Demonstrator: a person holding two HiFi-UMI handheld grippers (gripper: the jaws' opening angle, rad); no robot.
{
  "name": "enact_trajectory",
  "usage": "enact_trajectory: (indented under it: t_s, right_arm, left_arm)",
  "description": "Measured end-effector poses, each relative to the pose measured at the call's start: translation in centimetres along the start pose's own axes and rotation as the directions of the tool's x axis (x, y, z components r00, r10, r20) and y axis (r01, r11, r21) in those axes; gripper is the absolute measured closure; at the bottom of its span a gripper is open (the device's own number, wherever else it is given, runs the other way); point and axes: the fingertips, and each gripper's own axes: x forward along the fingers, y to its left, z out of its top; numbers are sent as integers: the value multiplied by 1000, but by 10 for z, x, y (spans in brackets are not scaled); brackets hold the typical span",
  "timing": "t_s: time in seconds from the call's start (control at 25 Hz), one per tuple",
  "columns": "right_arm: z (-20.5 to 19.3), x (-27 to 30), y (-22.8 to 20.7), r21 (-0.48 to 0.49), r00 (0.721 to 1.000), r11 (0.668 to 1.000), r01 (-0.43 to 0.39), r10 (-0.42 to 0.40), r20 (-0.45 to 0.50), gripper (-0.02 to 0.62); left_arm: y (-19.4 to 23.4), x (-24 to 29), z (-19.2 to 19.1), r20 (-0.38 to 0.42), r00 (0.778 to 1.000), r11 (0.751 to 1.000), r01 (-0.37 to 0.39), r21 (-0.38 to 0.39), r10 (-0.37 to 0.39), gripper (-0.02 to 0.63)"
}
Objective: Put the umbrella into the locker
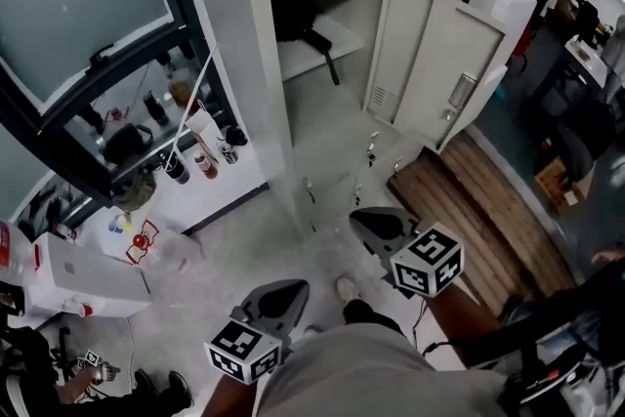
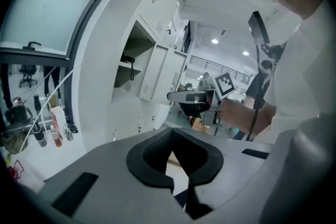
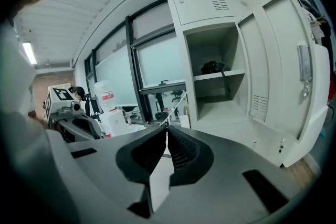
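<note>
We are facing a tall pale grey locker (image 1: pixel 234 44). Its lower compartment is standing open, with the door (image 1: pixel 439 63) hanging out to the locker's right. A dark-framed window (image 1: pixel 78 5) is running along the wall on the locker's left. A strip of wooden flooring (image 1: pixel 488 200) is lying at the locker's right, below the open door.

We are holding the left gripper (image 2: pixel 171 136) and the right gripper (image 3: pixel 167 128) low in front of the locker, well apart from it. Each gripper's jaws are pressing together at the tips, and neither is gripping anything.

The black umbrella (image 1: pixel 314 36) is lying folded on the shelf (image 1: pixel 293 59) inside the locker's open compartment. A dark part of it is hanging down past the shelf's front edge. A cluster of small bottles (image 1: pixel 200 156) is standing on a white ledge near the locker's left foot.
</note>
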Motion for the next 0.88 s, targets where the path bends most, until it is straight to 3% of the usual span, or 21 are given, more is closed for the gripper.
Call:
enact_trajectory:
  t_s: [0.44,0.88]
  right_arm:
    - [-28,-19,72,-29,1000,999,14,-15,-8,575]
    - [-38,-21,105,-64,1000,998,0,-2,-25,578]
  left_arm:
    - [-19,-49,-44,-14,1000,1000,26,-2,-26,595]
    - [-26,-61,-60,-19,999,999,44,1,-44,595]
